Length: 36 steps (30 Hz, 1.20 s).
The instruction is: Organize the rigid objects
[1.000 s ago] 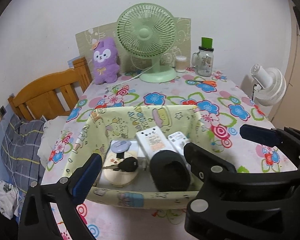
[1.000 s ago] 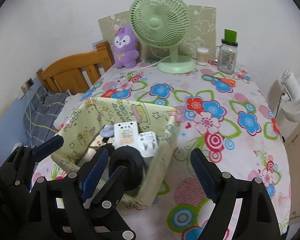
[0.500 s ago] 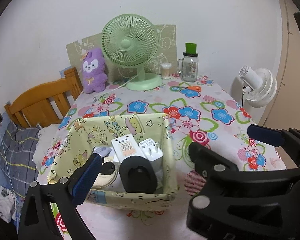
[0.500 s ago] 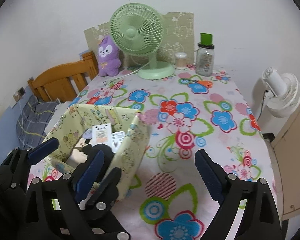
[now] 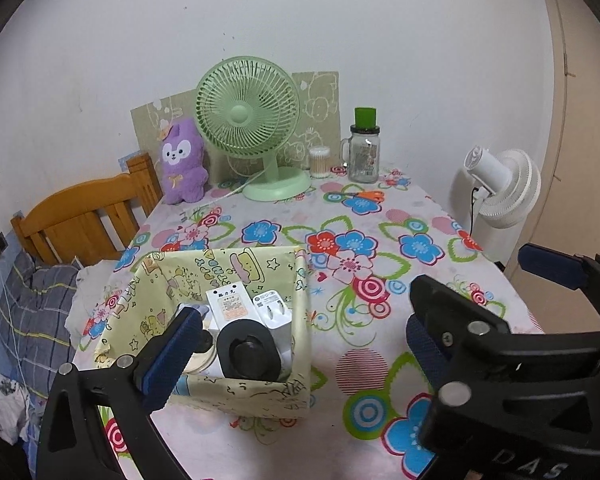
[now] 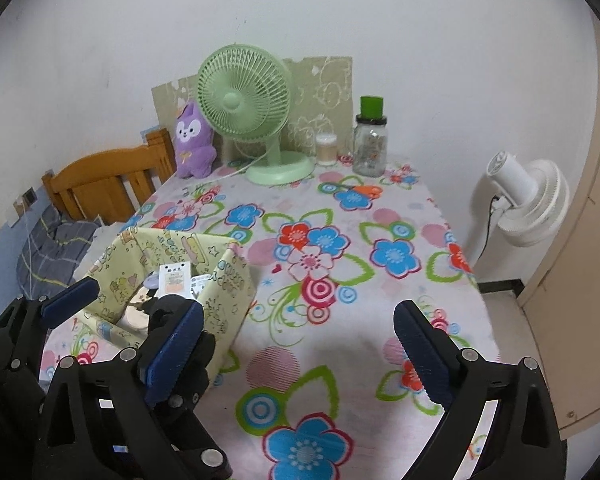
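Note:
A yellow cartoon-print fabric basket (image 5: 240,398) stands on the flowered tablecloth (image 5: 384,216) near its left front. Inside lie a white adapter (image 5: 230,304), a white plug (image 5: 272,310), a black oval object (image 5: 248,354) and some small items partly hidden by my finger. My left gripper (image 5: 298,352) hangs open in front of and above the basket, holding nothing. My right gripper (image 6: 298,352) is to the right of the basket (image 6: 228,280) over bare cloth. Its jaws are opening, with nothing between them. The left gripper's fingers (image 6: 70,298) show at the left of the right wrist view.
At the table's back stand a green fan (image 5: 248,120), a purple plush (image 5: 182,160), a swab pot (image 5: 319,162) and a green-lidded jar (image 5: 364,156). Orange scissors (image 5: 364,195) lie near the jar. A white floor fan (image 5: 500,184) is off the right edge, a wooden headboard (image 5: 84,216) off the left.
Both grippers have drawn back and up from the basket, which now looks smaller and farther off. The right gripper's jaws have spread wider and swung right over bare cloth.

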### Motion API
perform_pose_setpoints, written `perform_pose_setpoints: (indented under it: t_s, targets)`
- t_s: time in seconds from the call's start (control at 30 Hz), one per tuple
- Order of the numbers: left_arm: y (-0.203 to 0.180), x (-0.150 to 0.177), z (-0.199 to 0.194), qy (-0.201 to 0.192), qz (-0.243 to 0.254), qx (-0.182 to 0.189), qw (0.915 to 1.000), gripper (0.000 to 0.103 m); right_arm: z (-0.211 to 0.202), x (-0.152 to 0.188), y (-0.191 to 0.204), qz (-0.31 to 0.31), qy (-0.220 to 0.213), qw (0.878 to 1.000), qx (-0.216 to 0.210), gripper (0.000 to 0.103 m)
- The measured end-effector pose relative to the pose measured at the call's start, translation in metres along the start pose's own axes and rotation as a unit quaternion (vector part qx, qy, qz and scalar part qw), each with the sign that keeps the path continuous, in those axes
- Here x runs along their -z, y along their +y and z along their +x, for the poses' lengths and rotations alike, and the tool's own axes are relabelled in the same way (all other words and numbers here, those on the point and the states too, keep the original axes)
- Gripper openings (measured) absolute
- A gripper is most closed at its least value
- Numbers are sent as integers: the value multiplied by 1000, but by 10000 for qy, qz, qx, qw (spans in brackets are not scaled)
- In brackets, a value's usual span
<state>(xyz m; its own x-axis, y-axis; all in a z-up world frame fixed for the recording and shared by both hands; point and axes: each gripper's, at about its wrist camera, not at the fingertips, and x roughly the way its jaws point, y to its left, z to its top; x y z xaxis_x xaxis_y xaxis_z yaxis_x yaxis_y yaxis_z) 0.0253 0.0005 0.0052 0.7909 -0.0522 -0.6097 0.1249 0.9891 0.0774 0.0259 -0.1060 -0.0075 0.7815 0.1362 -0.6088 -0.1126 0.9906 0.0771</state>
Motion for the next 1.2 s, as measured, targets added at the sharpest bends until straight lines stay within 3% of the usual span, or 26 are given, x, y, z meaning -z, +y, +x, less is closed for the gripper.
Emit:
perform_pose_setpoints:
  t_s: [0.73, 1.03, 1.2]
  targets:
    - [0, 7, -46, -478, -350, -181, 9981, 103, -70, 19, -34, -13, -955, 9924, 772, 102]
    - [8, 18, -61, -693, -521, -543, 9948, 103, -79, 29, -42, 43, -1088, 9906, 825, 102]
    - [13, 25, -67, -769, -643, -429, 9940, 103, -79, 34, -40, 23, -1146, 9902, 792, 102]
